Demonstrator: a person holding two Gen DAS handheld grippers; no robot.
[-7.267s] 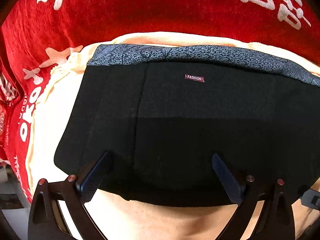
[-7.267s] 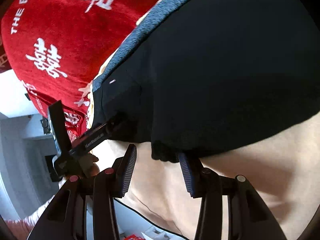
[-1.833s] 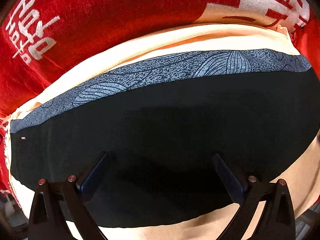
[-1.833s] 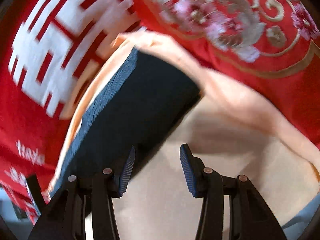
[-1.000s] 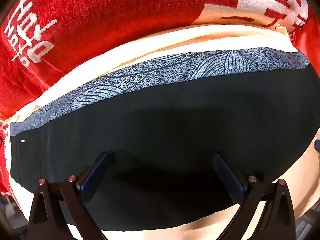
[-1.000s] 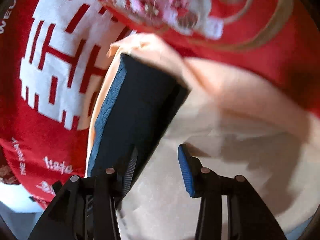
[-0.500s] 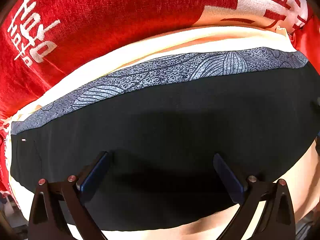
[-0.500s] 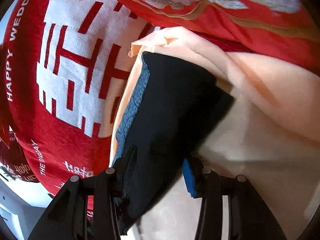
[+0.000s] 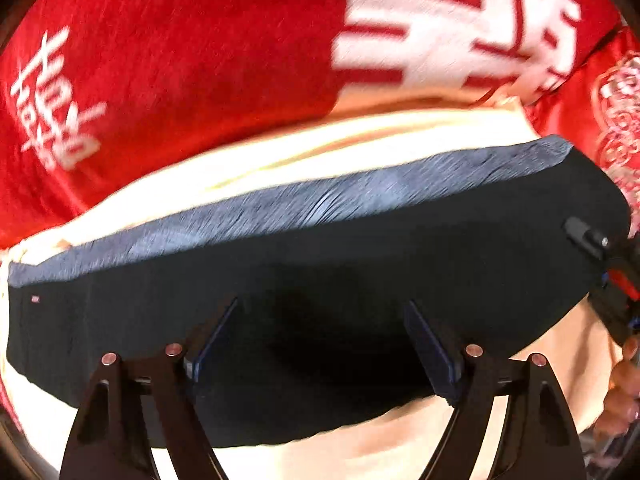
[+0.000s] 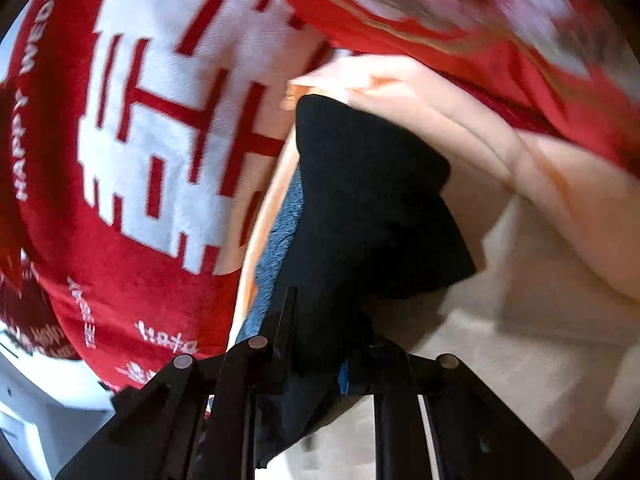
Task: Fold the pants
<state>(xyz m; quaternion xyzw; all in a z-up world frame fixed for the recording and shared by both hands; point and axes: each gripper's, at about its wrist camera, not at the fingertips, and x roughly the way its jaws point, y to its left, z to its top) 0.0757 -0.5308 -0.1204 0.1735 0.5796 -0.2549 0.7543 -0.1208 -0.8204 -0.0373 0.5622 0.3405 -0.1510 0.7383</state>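
Note:
The black pants (image 9: 360, 272) with a grey patterned waistband (image 9: 280, 208) lie folded on a cream cloth (image 9: 280, 152). My left gripper (image 9: 320, 336) is open, its fingers spread over the near edge of the pants and holding nothing. My right gripper (image 10: 320, 344) is shut on the right end of the pants (image 10: 360, 200), which rises lifted and bunched between its fingers. The right gripper also shows at the far right of the left wrist view (image 9: 608, 272), at the end of the pants.
A red blanket with white characters (image 9: 180, 60) (image 10: 160, 140) lies beyond and under the cream cloth (image 10: 540, 320). A red embroidered fabric (image 10: 480, 12) lies at the right. A hand (image 9: 624, 384) holds the right gripper.
My right gripper has closed on the right end of the pants and begun lifting it. The left gripper stays open over the near edge, shifted a little.

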